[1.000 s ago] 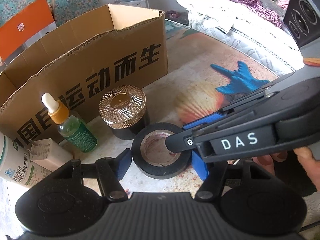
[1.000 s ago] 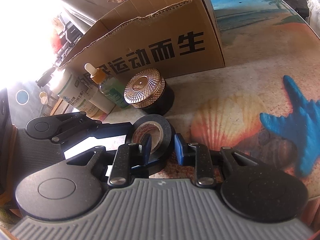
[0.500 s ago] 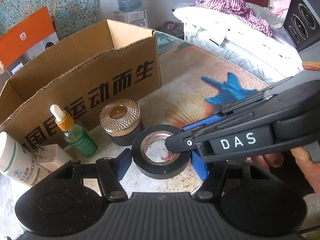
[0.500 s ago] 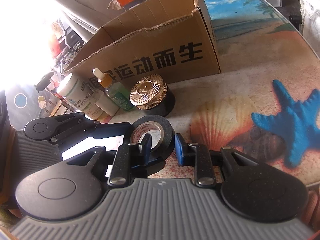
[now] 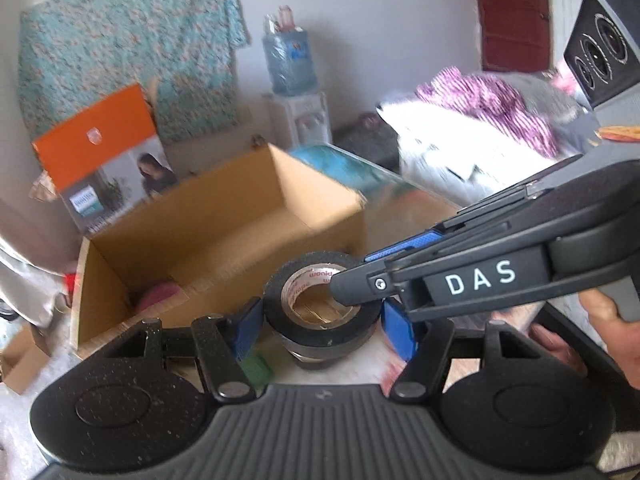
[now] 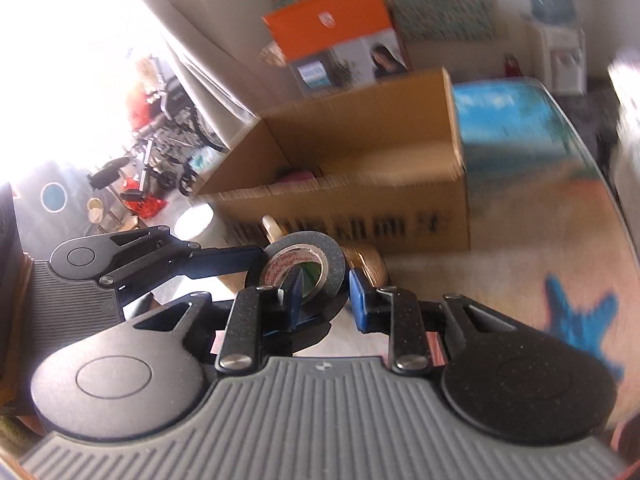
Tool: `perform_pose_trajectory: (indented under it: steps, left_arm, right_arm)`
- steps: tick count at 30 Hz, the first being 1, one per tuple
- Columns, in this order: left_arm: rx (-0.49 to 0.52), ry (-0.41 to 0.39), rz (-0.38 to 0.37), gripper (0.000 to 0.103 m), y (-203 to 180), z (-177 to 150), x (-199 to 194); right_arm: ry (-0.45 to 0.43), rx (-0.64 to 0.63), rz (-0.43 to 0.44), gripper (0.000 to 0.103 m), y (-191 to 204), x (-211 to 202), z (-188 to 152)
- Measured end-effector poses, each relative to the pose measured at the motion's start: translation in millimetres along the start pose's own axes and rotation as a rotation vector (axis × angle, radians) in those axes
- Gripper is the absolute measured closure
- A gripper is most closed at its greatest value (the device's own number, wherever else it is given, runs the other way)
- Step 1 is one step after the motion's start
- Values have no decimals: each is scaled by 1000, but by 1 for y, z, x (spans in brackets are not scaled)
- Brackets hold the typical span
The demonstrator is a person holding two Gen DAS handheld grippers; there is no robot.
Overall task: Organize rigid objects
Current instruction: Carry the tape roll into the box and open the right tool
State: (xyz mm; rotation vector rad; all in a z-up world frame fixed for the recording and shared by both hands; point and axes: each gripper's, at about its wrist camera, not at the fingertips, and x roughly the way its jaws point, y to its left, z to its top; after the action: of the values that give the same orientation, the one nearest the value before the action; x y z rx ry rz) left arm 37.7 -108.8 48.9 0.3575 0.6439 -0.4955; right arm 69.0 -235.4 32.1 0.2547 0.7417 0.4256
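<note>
A black tape roll [image 5: 320, 330] hangs in the air in front of an open cardboard box [image 5: 224, 216]. My left gripper [image 5: 322, 328] has a blue pad against each outer side of the roll and is shut on it. My right gripper [image 5: 368, 270] comes in from the right and pinches the roll's wall. In the right wrist view one of its fingers [image 6: 294, 292] is inside the hole of the tape roll [image 6: 334, 264] and the other is outside. The right gripper [image 6: 326, 300] is shut. The box [image 6: 360, 152] lies just beyond. A pink object [image 5: 160, 294] lies inside it.
Below the roll stand a gold-lidded jar [image 6: 370, 264], a dropper bottle [image 6: 272, 226] and a white bottle [image 6: 196, 220], all by the box's front wall. The table [image 6: 560, 240] has a beach print with a blue starfish [image 6: 576, 320]. An orange carton [image 5: 100, 140] stands behind the box.
Both grippers have risen together, lifting the tape roll off the table. The box's inside has come into view, and the jar and bottles have dropped low in the frame.
</note>
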Motion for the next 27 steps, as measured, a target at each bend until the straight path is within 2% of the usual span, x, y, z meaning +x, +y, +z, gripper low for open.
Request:
perform_pose_trajectory:
  steps: [3,7,12,17,20,27]
  left_arm:
    - [-27,-10,17,37,21,19,-2]
    - [-66,16,18,37,57,48,9]
    - [-129,119,-8,37,106,80,48]
    - [-173,253,-41,37,148,94,107]
    - [-209,332,-64,37,167,95,143]
    - [-260,474,-95,37,193,88,212]
  right_arm:
    - [-14,-50,22,79,9,2,29]
    - [-4,-105,52,79,14,18,71]
    - [69,-118,78,79,9,62,128]
    - [204,-54,109,79,-13,129,173]
    - [281,-14,115,79,-28,169,189]
    - [413,55,96,81,-59,251,195]
